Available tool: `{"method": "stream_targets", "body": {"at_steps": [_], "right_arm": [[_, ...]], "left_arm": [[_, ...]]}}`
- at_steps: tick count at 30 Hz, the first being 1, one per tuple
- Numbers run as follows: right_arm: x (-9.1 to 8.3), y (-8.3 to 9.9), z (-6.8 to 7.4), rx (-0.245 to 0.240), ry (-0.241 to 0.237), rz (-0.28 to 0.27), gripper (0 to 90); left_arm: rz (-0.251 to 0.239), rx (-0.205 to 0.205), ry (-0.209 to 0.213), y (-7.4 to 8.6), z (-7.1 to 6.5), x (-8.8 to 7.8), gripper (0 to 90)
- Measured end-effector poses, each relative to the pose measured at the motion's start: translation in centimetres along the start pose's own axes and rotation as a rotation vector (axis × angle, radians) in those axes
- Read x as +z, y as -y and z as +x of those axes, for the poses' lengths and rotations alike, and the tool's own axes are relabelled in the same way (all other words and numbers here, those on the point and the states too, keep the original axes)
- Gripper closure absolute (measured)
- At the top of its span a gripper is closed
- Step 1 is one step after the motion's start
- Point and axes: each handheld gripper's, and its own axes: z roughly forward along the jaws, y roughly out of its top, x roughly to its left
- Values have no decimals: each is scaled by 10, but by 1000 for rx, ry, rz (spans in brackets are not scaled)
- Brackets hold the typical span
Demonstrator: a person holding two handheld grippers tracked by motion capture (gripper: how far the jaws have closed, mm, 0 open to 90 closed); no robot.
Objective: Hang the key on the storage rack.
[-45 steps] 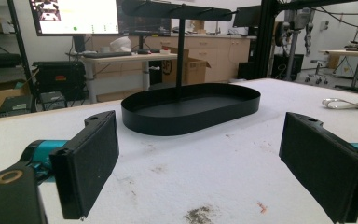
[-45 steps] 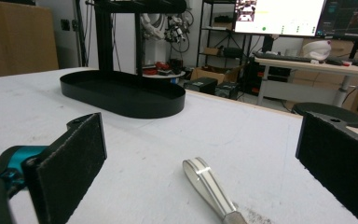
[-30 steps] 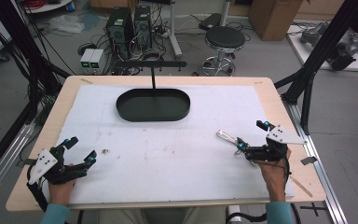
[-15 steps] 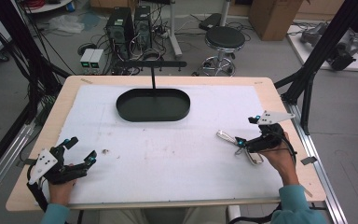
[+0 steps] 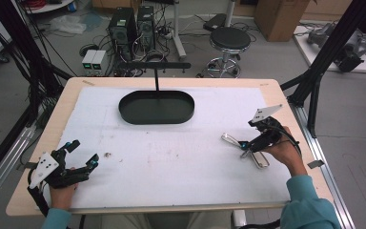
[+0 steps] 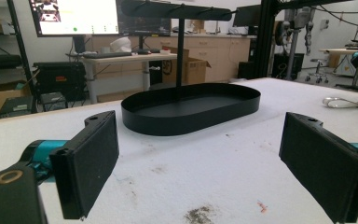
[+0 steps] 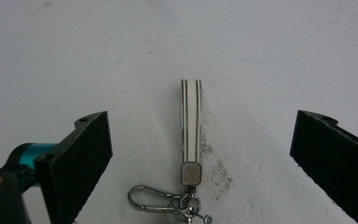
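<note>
A keychain (image 7: pixel 190 119) with a white striped strap and a metal clasp lies flat on the white table cover (image 5: pixel 171 157), at the right side of the table. Its strap end (image 5: pixel 229 139) pokes out to the left of my right gripper (image 5: pixel 248 145) in the high view. That gripper (image 7: pixel 200 126) points down at the keychain and stands open, one jaw on each side of the strap and neither touching it. My left gripper (image 5: pixel 84 152) rests open at the front left with nothing in it (image 6: pixel 205 135).
A black oval tray (image 5: pixel 156 117) with an upright post and crossbar (image 5: pixel 157 65) stands at the back middle, and the left gripper view shows it (image 6: pixel 191 109) straight ahead. A small speck of debris (image 5: pixel 107 154) lies near the left gripper. Black frame legs (image 5: pixel 314 90) flank the table's right edge.
My right gripper has swung from beside the keychain to above it, tipping nose-down over the strap. The left gripper has stayed put.
</note>
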Motion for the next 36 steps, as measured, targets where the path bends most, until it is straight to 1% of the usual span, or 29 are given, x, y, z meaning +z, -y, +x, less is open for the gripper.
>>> {"method": "stream_targets", "body": {"at_steps": [2, 4, 5, 6, 7, 11, 12, 14, 16, 17, 18, 20, 21, 22, 23, 25, 26, 27, 29, 30, 32, 33, 36], "right_arm": [[4, 1, -1, 1, -13, 37, 62], [8, 2, -1, -8, -5, 82, 79], [10, 2, -3, -18, -13, 96, 122], [10, 2, -3, -18, -13, 96, 122], [12, 3, -4, -29, -36, 120, 168], [16, 2, -5, -25, -33, 146, 177], [19, 2, -6, -23, -34, 157, 211], [21, 2, -7, -22, -38, 180, 250], [22, 2, -8, -21, -33, 188, 260], [23, 2, -8, -21, -38, 201, 309], [24, 2, -8, -22, -41, 211, 329], [25, 2, -8, -27, -41, 220, 343], [27, 1, -8, -25, -47, 239, 395], [28, 1, -8, -26, -47, 246, 413], [28, 1, -8, -26, -47, 246, 413], [29, 1, -8, -25, -46, 262, 445], [31, 1, -8, -26, -54, 271, 478], [31, 1, -8, -26, -54, 271, 478], [33, 0, -8, -29, -70, 286, 514], [33, 0, -8, -29, -70, 286, 514], [36, 0, -9, -34, -78, 304, 564], [36, 0, -9, -33, -78, 312, 577], [37, 0, -9, -29, -84, 314, 596]], "left_arm": [[0, -1, 0, 0, 0, 0, 122], [0, 0, -1, 0, 0, 0, 122], [0, 0, -1, 0, 0, 0, 122], [0, 0, 0, 0, 0, 0, 122], [1, 0, 0, 0, 0, 0, 122], [0, 0, 0, 0, 0, 0, 122], [0, 0, 0, 0, 0, 0, 122], [0, 0, 0, 0, 0, 0, 122], [-1, -2, -1, 0, 0, 0, 122], [0, -2, -1, 0, 0, 0, 122], [1, -3, 0, 0, 0, 0, 122], [0, -2, -1, 0, 0, 0, 122], [0, -2, 0, 0, 0, 0, 122], [0, -1, -1, 0, 0, 0, 122], [0, -1, -1, 0, 0, 0, 122], [0, 0, 0, 0, 0, 0, 122], [0, -1, -1, 0, 0, 0, 122], [0, -1, 0, 0, 0, 0, 122], [0, -1, -1, 0, 0, 0, 122], [0, -1, -1, 0, 0, 0, 122], [0, -1, -1, 0, 0, 0, 122], [0, -1, 0, 0, 0, 0, 122], [0, -1, -1, 0, 0, 0, 122]]}}
